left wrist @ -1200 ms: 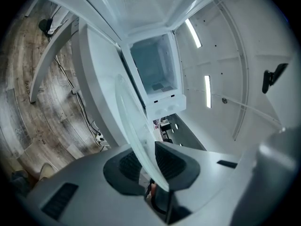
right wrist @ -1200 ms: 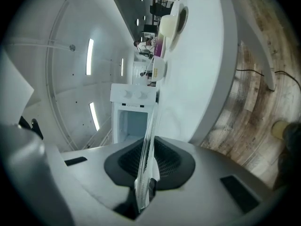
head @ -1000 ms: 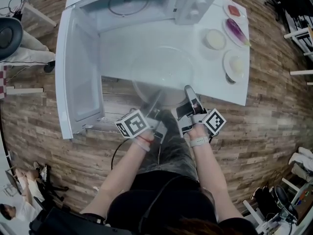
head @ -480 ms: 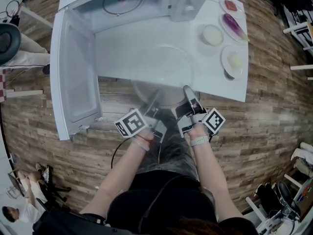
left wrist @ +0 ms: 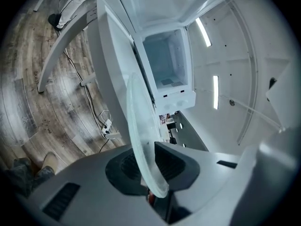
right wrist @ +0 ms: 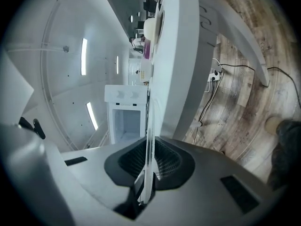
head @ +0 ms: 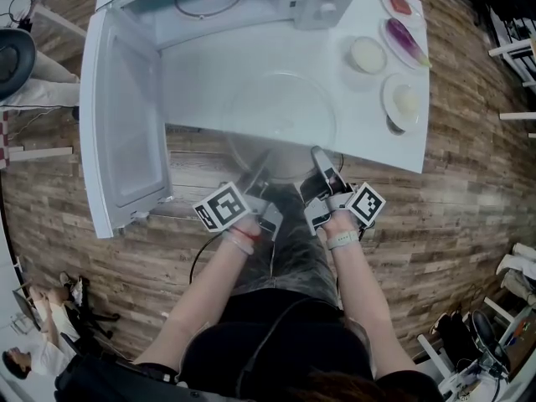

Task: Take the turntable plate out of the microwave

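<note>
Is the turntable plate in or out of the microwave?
Out: the turntable plate is over the table, left gripper and right gripper shut on its rim.

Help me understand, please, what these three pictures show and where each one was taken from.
No robot here: a person holds a two-jaw tool in each hand. The overhead picture comes from a camera on the person's head, looking down. The other two come from cameras riding on each tool, looking along its jaws. The left gripper and right gripper each pinch the near rim of the clear glass turntable plate, which is out of the open microwave, over the white table. To the right stand four small dishes of food.
</note>
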The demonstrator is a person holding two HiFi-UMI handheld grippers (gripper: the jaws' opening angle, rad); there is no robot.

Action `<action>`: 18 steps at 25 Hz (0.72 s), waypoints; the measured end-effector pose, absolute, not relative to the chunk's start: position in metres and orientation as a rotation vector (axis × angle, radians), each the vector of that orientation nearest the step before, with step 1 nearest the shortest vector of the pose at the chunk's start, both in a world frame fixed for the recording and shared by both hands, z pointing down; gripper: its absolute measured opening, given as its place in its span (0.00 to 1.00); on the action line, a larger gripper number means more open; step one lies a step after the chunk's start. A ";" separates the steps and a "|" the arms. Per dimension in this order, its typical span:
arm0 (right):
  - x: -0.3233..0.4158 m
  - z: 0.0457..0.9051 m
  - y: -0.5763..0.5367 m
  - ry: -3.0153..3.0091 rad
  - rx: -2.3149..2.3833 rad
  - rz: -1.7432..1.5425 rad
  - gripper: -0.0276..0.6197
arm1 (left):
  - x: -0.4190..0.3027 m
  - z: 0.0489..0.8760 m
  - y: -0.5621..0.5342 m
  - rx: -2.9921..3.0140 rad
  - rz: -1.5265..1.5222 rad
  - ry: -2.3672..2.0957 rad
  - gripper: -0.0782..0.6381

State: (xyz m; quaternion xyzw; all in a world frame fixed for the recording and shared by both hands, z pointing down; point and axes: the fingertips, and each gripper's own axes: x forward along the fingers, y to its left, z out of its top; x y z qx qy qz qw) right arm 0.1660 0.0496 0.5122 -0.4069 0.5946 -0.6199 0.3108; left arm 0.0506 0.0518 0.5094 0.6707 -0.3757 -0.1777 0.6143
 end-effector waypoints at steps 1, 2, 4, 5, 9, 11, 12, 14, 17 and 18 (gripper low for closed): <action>0.166 0.513 0.050 1.571 -1.072 -1.640 0.12 | 0.050 0.510 0.052 1.544 -0.409 -0.867 0.19; 0.166 0.513 0.050 1.572 -1.069 -1.642 0.12 | 0.050 0.510 0.052 1.543 -0.410 -0.867 0.19; 0.166 0.514 0.050 1.574 -1.063 -1.645 0.12 | 0.050 0.510 0.052 1.544 -0.413 -0.868 0.19; 0.165 0.514 0.050 1.574 -1.059 -1.646 0.12 | 0.050 0.510 0.052 1.543 -0.415 -0.868 0.19; 0.165 0.513 0.050 1.603 -1.050 -1.637 0.12 | 0.050 0.511 0.051 1.528 -0.432 -0.866 0.19; 0.164 0.510 0.050 1.625 -1.029 -1.628 0.12 | 0.049 0.511 0.050 1.521 -0.442 -0.866 0.19; 0.162 0.509 0.050 1.635 -1.012 -1.630 0.16 | 0.049 0.511 0.050 1.520 -0.445 -0.865 0.19; 0.157 0.505 0.052 1.660 -0.974 -1.644 0.19 | 0.050 0.511 0.049 1.517 -0.447 -0.863 0.18; 0.148 0.502 0.059 1.694 -0.928 -1.679 0.22 | 0.051 0.511 0.046 1.513 -0.448 -0.863 0.18; 0.144 0.502 0.062 1.701 -0.917 -1.695 0.22 | 0.051 0.511 0.045 1.513 -0.449 -0.864 0.18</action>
